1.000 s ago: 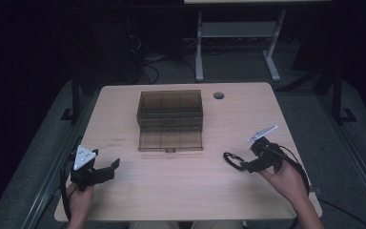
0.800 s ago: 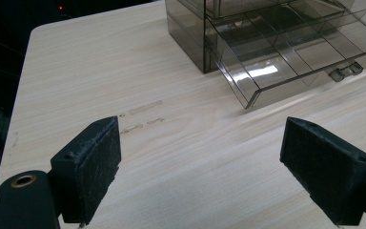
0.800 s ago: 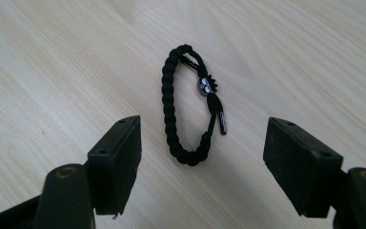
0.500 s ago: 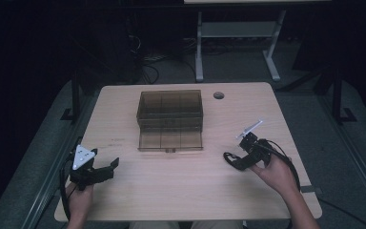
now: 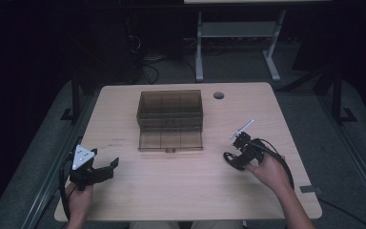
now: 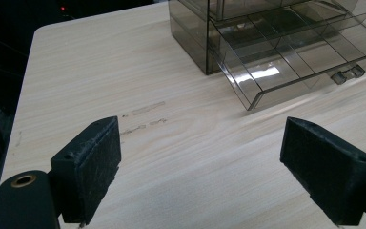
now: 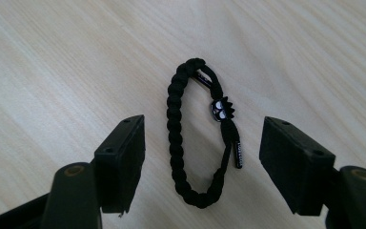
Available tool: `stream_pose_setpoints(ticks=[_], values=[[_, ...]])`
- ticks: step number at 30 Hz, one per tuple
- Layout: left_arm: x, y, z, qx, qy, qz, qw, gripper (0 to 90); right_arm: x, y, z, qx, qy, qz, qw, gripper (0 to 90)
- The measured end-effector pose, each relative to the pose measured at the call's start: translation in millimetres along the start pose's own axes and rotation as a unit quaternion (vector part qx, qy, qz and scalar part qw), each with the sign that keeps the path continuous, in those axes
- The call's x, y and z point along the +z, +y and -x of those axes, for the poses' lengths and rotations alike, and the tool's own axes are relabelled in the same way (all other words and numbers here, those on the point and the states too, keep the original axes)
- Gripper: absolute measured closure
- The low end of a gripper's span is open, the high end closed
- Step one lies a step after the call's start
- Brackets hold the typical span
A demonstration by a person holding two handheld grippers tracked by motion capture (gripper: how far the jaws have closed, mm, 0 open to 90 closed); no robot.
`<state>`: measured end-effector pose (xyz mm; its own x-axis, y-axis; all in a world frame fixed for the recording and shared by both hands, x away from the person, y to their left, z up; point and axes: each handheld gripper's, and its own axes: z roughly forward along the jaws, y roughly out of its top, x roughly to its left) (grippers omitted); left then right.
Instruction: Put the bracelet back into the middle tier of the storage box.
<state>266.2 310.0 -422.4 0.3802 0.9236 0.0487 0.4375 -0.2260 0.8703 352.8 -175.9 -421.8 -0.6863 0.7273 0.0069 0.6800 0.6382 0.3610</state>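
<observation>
Black braided bracelet (image 7: 200,138) lies flat on table (image 5: 171,191) btwn right gripper (image 7: 202,157) jaws, wide open, empty. Risk: pads skid over thin cord, miss grab. Left gripper (image 6: 214,167) wide open, empty. Drawer box (image 5: 170,119) farther back.

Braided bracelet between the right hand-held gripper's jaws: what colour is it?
Black all over, with a small black-and-white charm; the braided cord bracelet shows best in the right gripper view.

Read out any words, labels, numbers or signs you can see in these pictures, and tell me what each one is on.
None can be read.
The tag on the black bracelet carries small print, too blurred to read.
The faint marks on the table are smudges, not legible text.
The clear drawer box bears no label.
</observation>
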Motion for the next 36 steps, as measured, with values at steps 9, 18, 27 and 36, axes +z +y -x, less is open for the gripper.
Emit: stream_pose_setpoints(ticks=[9,18,27,36], values=[[-0.3,0.5,-0.1,-0.001,-0.003,0.0,1.0,13.3,9.0,3.5,2.7,0.009,0.004,-0.021,0.9997,38.0],[-0.4,0.6,-0.4,0.0,-0.002,0.001,1.0,13.3,17.6,4.3,4.9,0.018,-0.001,-0.047,0.9988,42.7],[-0.9,0.6,-0.7,0.0,-0.001,0.002,1.0,13.3,21.9,2.9,4.2,0.015,0.001,-0.053,0.9985,48.6],[-1.8,0.9,-0.3,-0.001,0.0,0.003,1.0,13.3,20.6,1.6,4.3,0.015,0.006,-0.058,0.9982,67.2]])
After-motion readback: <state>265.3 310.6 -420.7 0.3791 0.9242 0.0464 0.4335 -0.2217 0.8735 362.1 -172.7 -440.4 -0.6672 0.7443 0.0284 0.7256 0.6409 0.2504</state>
